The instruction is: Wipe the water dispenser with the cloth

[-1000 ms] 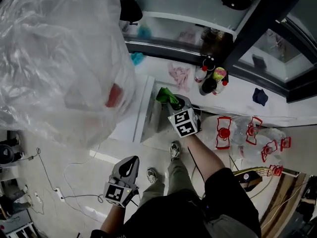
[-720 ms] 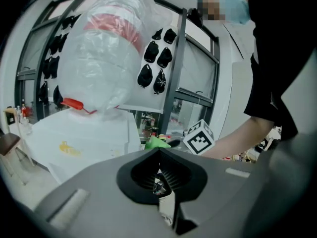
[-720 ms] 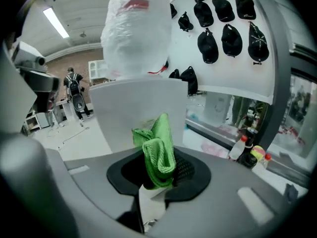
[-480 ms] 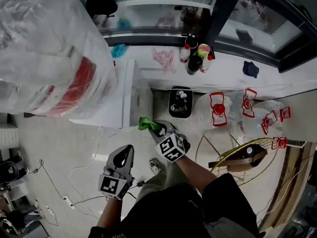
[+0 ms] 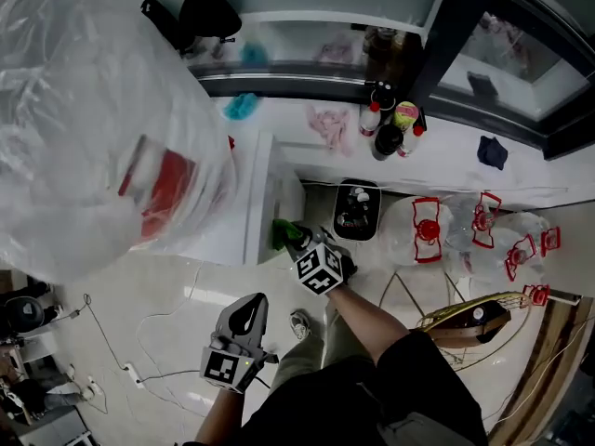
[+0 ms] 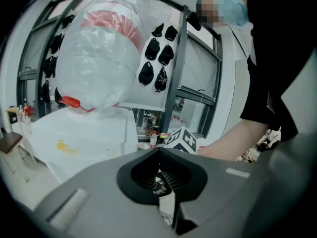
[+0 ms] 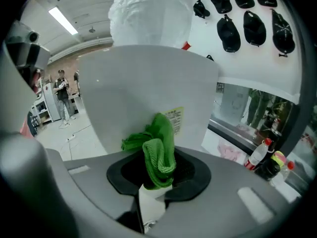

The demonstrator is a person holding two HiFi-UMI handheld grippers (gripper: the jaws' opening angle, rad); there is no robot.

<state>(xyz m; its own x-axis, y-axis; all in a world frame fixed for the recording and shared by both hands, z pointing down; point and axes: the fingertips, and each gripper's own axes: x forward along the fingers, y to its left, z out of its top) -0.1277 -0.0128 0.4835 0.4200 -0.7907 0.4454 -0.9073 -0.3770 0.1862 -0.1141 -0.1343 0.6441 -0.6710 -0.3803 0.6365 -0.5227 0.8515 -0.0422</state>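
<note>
Your right gripper (image 7: pixel 157 181): jaws clamped on the green cloth (image 7: pixel 158 155), which stands bunched up out of them. The cloth is right at the white side panel of the water dispenser (image 7: pixel 148 93); you cannot tell whether they touch. Your left gripper (image 6: pixel 159 182): held away from the dispenser, jaws together with nothing between them.

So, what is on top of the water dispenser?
A large bottle under a clear plastic bag, red parts showing through. The bag covers where it meets the water dispenser.
</note>
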